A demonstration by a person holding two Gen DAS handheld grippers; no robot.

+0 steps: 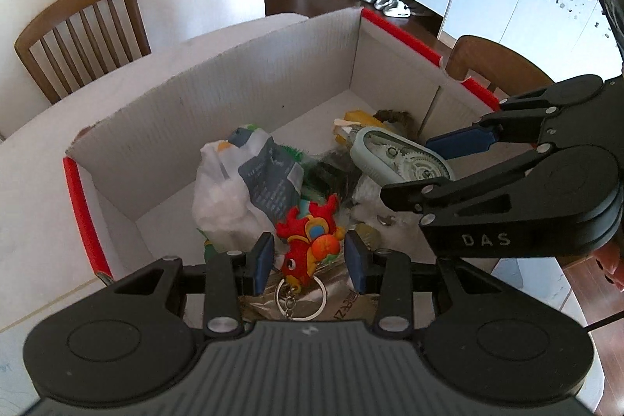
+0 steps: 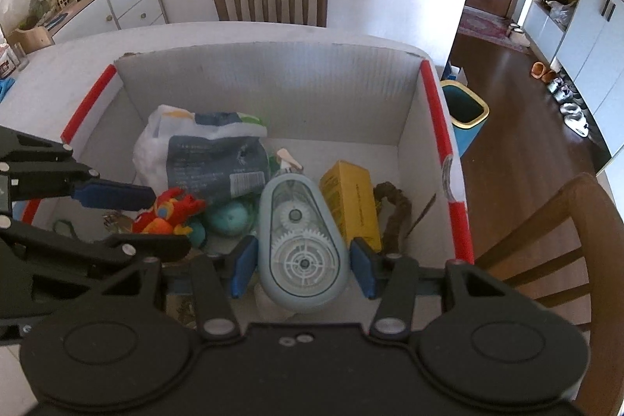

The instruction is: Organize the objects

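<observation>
Both grippers hang over an open white corrugated cardboard box with red-taped edges (image 2: 436,127) that sits on the pale counter (image 1: 35,182), and each frames one item, which looks like lining up for a grasp or backing off after a drop — the pictures fit either.

The left gripper (image 1: 308,256) stands wide, its blue pads either side of a red and orange plush lobster keychain with a metal ring (image 1: 308,248), not touching it. The toy lies at about 7 o'clock in the box, seen from the right wrist, on top of other clutter.

The right gripper (image 2: 304,268) is wide too — it brackets a pale blue oval correction-tape dispenser with clear window and white gears (image 2: 300,240), apart from both sides. The dispenser lies near 6 o'clock, gears up, resting on other things.

Around them: a white plastic bag with a grey-blue printed label (image 2: 210,158) at 10 o'clock, a yellow cardboard carton (image 2: 351,197) at 4 o'clock, and a brown scrunchie (image 2: 397,209) just beside it.
</observation>
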